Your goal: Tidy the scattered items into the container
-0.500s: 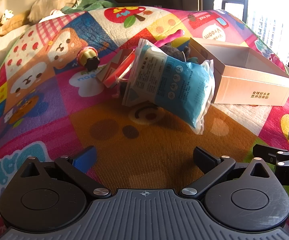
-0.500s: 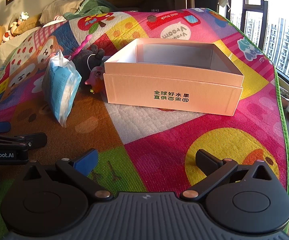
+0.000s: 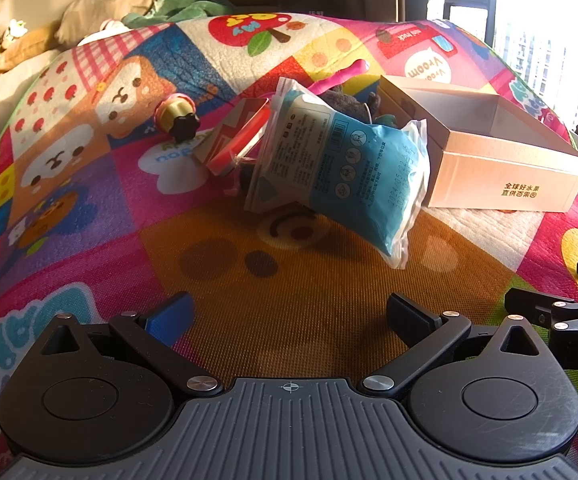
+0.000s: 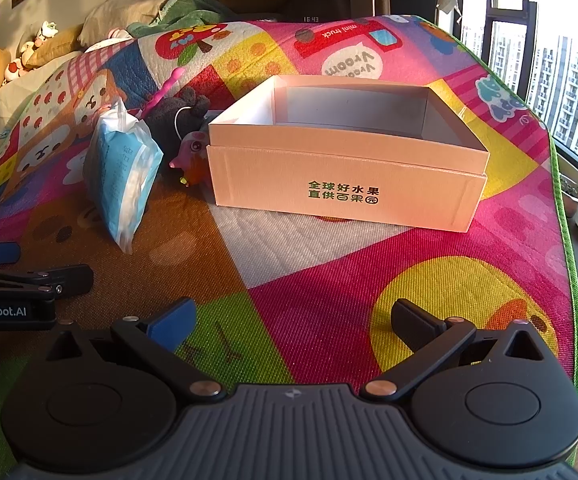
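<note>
Change since earlier frame: nothing has moved; both tongs and every item sit as they did.
Surface: bed under a bright cartoon play mat (image 3: 89,208).
Container: open cardboard box (image 4: 345,196), empty, toward the window-side edge of the bed.
Item 1: blue wipes packet (image 3: 341,168), propped on the pile just beside the box's left wall, tilted.
Item 2: red-and-white carton (image 3: 233,140), touching the packet on its far-left side.
Item 3: yellow toy with black knob (image 3: 177,116), apart from the pile, toward the pillow-side edge.
Item 4: dark plush toy (image 4: 181,116), wedged between packet and box; a pink stick (image 4: 165,88) and a small pink figure (image 4: 193,148) lie with it.
Left tongs (image 3: 289,316): spread fully wide, nothing held.
Right tongs (image 4: 293,320): spread fully wide, nothing held, facing the box's printed front wall.
Key relation: packet lies straight ahead of the left tongs, slightly right, long axis slanting from far-left down to near-right; left hand judged nearer.
Progress: judged not begun.
</note>
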